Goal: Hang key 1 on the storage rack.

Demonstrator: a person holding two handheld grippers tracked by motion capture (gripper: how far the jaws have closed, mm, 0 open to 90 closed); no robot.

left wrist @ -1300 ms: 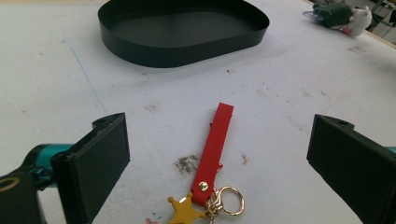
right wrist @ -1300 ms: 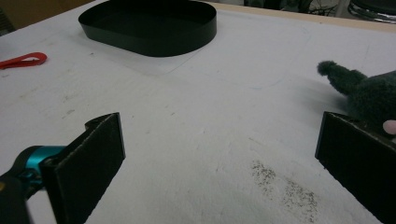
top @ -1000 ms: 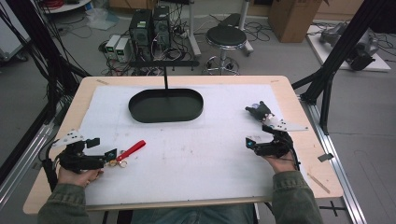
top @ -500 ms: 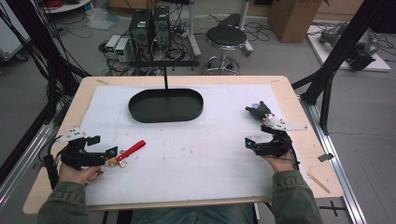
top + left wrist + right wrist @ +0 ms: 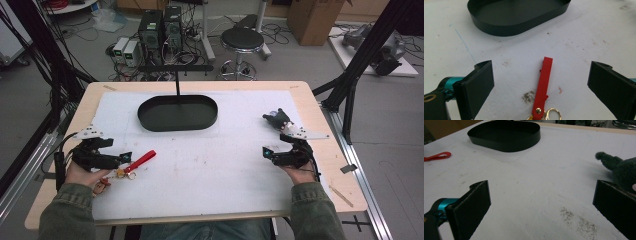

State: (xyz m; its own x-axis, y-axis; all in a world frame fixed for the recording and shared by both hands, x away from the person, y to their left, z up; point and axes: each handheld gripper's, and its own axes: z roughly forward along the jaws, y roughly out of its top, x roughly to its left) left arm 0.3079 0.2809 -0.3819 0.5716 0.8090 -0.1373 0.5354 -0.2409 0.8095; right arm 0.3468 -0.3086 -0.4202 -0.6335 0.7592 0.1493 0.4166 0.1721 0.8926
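A red strap keychain (image 5: 138, 162) (image 5: 543, 87) with a gold clasp lies on the white mat at the front left. My left gripper (image 5: 126, 156) (image 5: 541, 85) stands open around it, a jaw on either side, neither touching it. A dark grey plush toy (image 5: 276, 119) (image 5: 621, 167) rests at the right. My right gripper (image 5: 266, 151) (image 5: 541, 205) stands open just in front of the toy, with nothing between its jaws. A black oval tray (image 5: 178, 113) (image 5: 516, 15) (image 5: 505, 135) sits empty at the back centre.
A white mat (image 5: 210, 170) covers most of the wooden table (image 5: 330, 170). A thin black post (image 5: 177, 84) rises behind the tray. A stool and computer boxes stand on the floor beyond the table.
Both hands have shifted only slightly; the keychain, toy and tray lie where they were.
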